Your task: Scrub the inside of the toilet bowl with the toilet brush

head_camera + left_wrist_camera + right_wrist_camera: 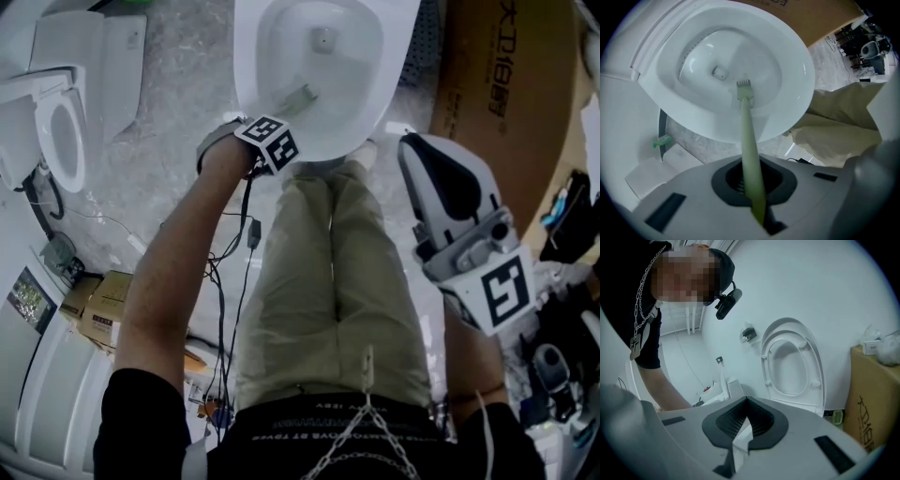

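The white toilet bowl (281,37) stands at the top of the head view. My left gripper (270,141) hovers over its near rim, shut on the pale green toilet brush (749,140). The brush's bristle head (744,87) reaches down inside the bowl (787,51), resting against the near slope just beside the drain hole (719,72). My right gripper (424,155) is held off to the right of the bowl, away from it. In the right gripper view its jaws are shut (743,430) with a small white scrap of paper (740,444) pinched between them.
The person's legs in khaki trousers (328,281) stand right before the bowl. A second toilet (56,131) sits at the left, a large cardboard box (506,84) at the right. Cables (230,253) and small boxes (98,309) lie on the floor. A toilet seat (792,364) hangs on a wall.
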The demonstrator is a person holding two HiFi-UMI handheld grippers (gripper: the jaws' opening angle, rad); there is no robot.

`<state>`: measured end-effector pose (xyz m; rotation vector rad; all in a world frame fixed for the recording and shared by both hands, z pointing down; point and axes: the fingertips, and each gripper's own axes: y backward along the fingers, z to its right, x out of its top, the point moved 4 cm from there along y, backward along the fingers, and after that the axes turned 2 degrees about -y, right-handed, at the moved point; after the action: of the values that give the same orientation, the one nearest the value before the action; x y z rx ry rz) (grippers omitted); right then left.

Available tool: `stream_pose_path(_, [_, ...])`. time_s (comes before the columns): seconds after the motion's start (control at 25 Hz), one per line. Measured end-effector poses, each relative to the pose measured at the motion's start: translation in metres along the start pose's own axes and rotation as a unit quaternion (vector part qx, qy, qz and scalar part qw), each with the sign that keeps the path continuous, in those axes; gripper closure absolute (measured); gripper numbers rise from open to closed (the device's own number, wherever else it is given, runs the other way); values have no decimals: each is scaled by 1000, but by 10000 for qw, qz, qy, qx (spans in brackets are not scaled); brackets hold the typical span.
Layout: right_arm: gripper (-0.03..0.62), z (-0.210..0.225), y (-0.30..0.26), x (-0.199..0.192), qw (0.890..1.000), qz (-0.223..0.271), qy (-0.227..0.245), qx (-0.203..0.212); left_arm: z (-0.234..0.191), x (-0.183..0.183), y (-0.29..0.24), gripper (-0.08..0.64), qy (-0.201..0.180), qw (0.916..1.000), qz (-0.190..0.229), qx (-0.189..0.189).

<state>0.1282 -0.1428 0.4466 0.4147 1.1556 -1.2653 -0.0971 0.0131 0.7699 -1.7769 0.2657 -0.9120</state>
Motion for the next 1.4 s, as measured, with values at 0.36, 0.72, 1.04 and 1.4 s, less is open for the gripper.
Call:
stream_pose_path(0.36, [589, -3, -6, -6, 9999, -90, -71, 54, 5, 24, 5, 558, 1462, 9775, 1039, -1113])
stream_pose_path(0.72, [589, 5, -10, -10, 9997, -123, -205, 11, 33, 92, 34, 558, 3204, 8843, 2279, -2520])
stream_pose_path(1.04, [589, 8, -14, -12, 9994, -120, -324, -26, 54, 133, 37, 558, 4731, 7295, 2513, -4251])
stream_pose_path(1.4, [589, 16, -14, -13, 9986, 3, -531, -41, 40, 123, 18, 558, 5888, 6056, 2221, -4869])
